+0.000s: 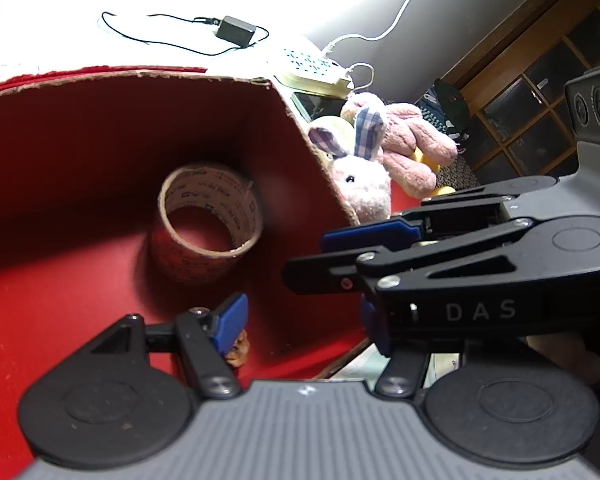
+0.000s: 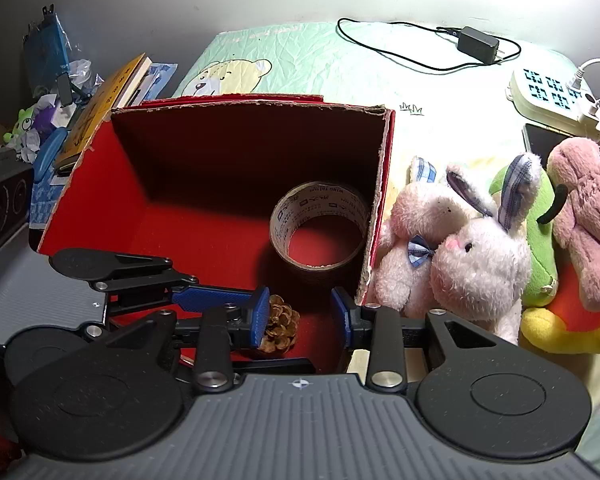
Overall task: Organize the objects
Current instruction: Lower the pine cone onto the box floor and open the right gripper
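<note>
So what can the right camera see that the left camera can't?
Only the right wrist view shows the bear blanket, the stacked books and the second white bunny.

Only the left wrist view shows the dark wooden cabinet.

Both show the red box, the tape roll, the pinecone beside blue fingers, the pink plush, the black charger and the power strip.

Blown-out glare above, fisheye-warped edges, soft focus
</note>
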Motion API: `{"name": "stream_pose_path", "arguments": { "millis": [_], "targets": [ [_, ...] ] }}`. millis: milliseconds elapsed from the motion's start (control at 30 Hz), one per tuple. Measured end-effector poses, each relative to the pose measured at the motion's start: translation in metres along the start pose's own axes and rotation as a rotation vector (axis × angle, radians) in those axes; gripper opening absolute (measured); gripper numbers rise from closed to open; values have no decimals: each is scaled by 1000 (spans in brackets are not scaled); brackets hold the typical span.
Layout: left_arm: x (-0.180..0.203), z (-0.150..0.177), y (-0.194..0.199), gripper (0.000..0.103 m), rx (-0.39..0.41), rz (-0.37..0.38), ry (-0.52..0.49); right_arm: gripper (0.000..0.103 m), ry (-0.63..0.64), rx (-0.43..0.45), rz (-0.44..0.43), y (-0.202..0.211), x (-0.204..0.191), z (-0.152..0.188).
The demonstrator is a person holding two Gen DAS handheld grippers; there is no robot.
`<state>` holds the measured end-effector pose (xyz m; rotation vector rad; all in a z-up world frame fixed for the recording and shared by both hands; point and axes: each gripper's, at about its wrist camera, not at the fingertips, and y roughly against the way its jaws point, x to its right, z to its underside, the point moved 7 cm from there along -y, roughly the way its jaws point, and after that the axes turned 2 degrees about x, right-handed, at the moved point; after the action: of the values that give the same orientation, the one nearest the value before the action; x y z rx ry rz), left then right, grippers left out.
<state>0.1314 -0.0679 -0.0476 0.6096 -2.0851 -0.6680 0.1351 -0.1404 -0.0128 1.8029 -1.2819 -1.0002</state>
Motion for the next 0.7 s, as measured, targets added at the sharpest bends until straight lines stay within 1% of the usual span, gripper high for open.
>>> {"name": "stream_pose_path", "arguments": {
  "millis": [500,700],
  "targets": [
    [1,1,4,64,6,-25,3,36,-8,19,-2,3,0,1],
    [5,2,13,64,27,-64,-17,36,-17,35,-6,8,0,4]
  ]
}}
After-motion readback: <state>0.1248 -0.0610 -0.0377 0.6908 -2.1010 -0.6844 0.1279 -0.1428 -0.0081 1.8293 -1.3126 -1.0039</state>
